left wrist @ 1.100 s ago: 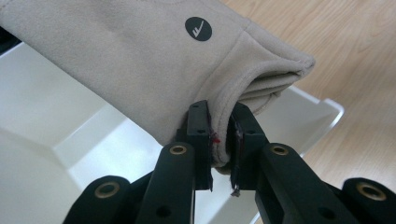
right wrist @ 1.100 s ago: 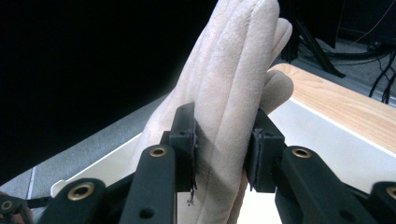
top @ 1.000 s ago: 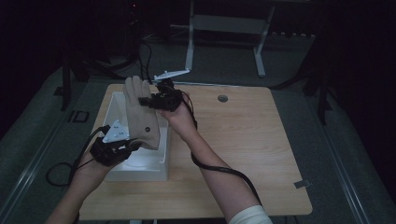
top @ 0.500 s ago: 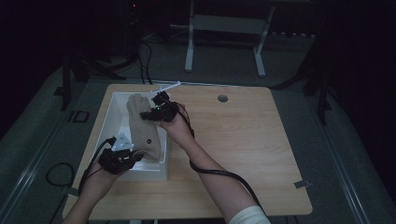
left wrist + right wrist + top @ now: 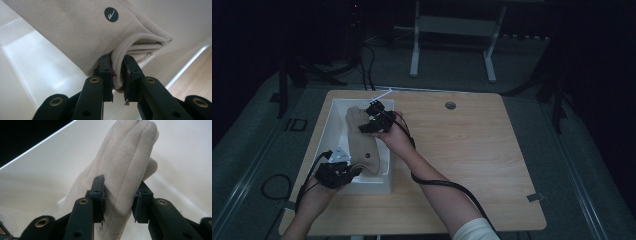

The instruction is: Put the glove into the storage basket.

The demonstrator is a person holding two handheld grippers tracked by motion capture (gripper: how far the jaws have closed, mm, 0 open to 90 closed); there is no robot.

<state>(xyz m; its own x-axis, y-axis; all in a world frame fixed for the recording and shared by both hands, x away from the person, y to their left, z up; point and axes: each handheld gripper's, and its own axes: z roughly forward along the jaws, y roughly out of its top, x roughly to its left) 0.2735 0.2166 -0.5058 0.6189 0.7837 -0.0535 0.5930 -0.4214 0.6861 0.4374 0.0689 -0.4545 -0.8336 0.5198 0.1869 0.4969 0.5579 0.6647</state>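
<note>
A beige fleece glove (image 5: 360, 142) with a round dark logo (image 5: 111, 14) lies lengthwise inside a white bin (image 5: 326, 145) on the left of the table. My left gripper (image 5: 343, 170) is at the bin's near end, shut on the folded cuff of the glove (image 5: 75, 30); the cuff edge is pinched between the pads at the left gripper (image 5: 117, 75). My right gripper (image 5: 371, 120) is at the far end. In its own view the right gripper (image 5: 118, 195) is shut on the glove's fingers (image 5: 130, 152), which point up along the bin's white wall (image 5: 50, 170).
The wooden table (image 5: 472, 150) spreads to the right of the bin, with a round grommet (image 5: 450, 105) near its far edge. A black cable (image 5: 437, 182) trails across it from the right hand. A white stand (image 5: 414, 50) is on the floor behind.
Both grippers have come down and toward the person with the glove, from above the bin to inside it. The glove has gone from hanging to lying low in the bin.
</note>
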